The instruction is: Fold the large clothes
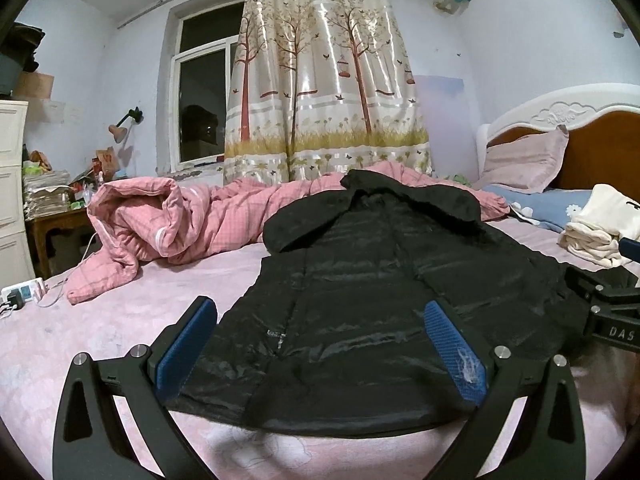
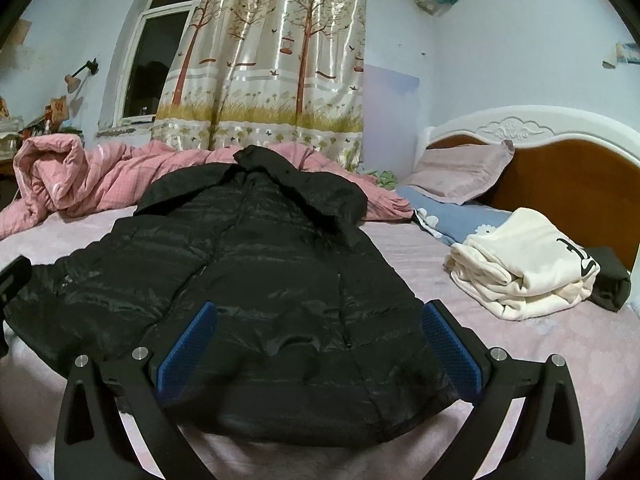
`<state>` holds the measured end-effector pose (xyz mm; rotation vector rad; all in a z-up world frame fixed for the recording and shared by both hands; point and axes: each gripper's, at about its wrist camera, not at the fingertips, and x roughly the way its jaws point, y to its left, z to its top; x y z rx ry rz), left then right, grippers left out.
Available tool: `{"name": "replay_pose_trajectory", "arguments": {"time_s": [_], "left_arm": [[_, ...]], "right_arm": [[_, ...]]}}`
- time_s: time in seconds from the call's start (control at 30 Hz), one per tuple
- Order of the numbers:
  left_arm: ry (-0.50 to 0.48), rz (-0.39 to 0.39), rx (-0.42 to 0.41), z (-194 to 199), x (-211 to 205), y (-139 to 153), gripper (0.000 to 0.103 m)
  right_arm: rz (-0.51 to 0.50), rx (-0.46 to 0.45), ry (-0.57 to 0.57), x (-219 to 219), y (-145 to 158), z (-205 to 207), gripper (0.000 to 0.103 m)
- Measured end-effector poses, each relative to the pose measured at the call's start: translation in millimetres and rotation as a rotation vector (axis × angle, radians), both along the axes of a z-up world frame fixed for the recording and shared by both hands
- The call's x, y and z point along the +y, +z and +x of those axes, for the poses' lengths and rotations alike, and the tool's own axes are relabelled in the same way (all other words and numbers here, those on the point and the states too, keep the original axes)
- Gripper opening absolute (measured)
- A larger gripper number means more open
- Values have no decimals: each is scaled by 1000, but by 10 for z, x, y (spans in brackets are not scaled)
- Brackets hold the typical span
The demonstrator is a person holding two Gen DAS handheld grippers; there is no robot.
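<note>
A black puffer jacket (image 1: 360,280) lies spread flat on the pink bed sheet (image 1: 100,340), hood toward the far side, hem nearest me. My left gripper (image 1: 320,312) is open, hovering over the hem's left part with blue pads on either side. The jacket also shows in the right wrist view (image 2: 260,280). My right gripper (image 2: 320,312) is open over the hem's right part, holding nothing. The right gripper's body shows at the right edge of the left wrist view (image 1: 612,316).
A crumpled pink quilt (image 1: 168,224) lies behind the jacket. Folded white clothes (image 2: 524,268) sit on the bed at right, by a blue floral pillow (image 2: 452,212), a pink pillow (image 2: 460,172) and the headboard (image 2: 560,176). A power strip (image 1: 24,292) lies at the bed's left edge.
</note>
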<state>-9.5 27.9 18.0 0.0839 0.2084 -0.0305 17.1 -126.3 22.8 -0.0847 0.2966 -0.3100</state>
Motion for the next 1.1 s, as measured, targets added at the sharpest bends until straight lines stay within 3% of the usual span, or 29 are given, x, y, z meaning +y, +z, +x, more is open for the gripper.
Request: {"name": "replay_pose_trajectory", "arguments": {"time_s": [0.17,0.33,1.1], "left_arm": [[-1,5,2,20,-19,1,103],[-1,9,5,20,-19,-12,103],[-8,-5,15,61,-1,-61,103]], "right_arm": [[4,-2,1,10,3,19,103],[71,21,-5,-68,5,73,103],[111,33,-7,-228,-8,112,103]]}}
